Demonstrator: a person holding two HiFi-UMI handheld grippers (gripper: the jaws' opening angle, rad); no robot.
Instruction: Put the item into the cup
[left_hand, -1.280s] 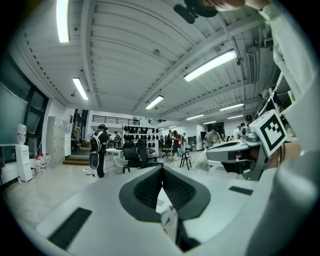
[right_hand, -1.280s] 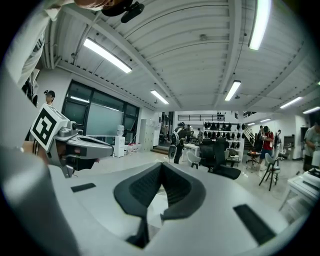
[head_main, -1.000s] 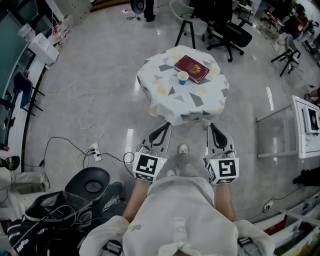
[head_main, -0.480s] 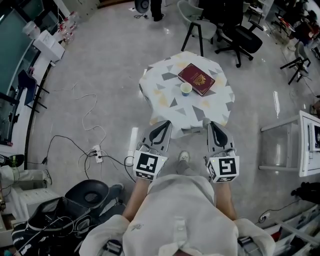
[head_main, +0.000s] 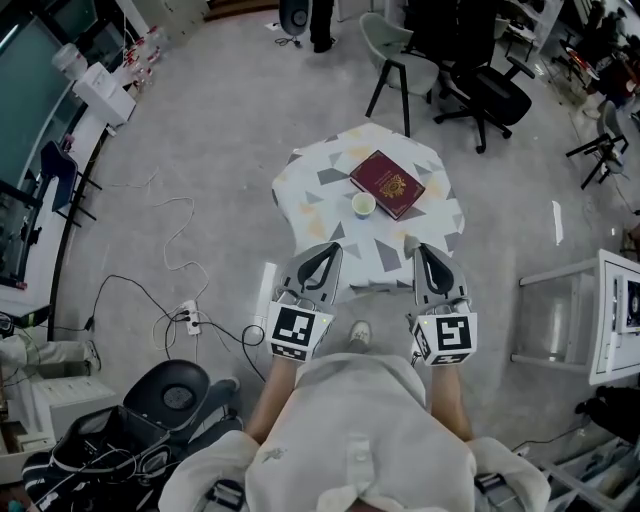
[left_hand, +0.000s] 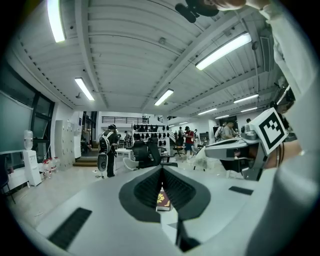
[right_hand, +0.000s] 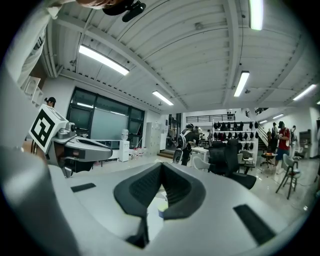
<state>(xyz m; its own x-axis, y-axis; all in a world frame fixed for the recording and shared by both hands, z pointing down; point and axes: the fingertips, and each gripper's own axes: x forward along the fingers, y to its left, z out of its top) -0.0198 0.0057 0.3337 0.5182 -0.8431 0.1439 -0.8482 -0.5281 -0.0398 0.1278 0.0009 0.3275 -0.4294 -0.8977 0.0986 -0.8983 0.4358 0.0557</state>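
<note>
A small round table under a white cloth with grey and yellow triangles (head_main: 320, 190) stands ahead of me. On it lie a dark red booklet with a gold emblem (head_main: 387, 184) and, just beside its near corner, a small pale cup (head_main: 364, 204). My left gripper (head_main: 328, 250) and right gripper (head_main: 424, 250) hover side by side at the table's near edge, both shut and holding nothing. The left gripper view shows the booklet (left_hand: 162, 199) through the gap below the shut jaws. In the right gripper view, the cup (right_hand: 160, 206) shows the same way.
Black and grey office chairs (head_main: 470, 75) stand behind the table. A power strip with cables (head_main: 190, 308) lies on the floor at the left, near a black stool (head_main: 178, 385). A white desk (head_main: 612, 300) is at the right. People stand far off (left_hand: 107, 150).
The table now lies closer to the grippers' tips than a second ago, as the person stepped toward it. Both grippers stayed shut and held the same pose.
</note>
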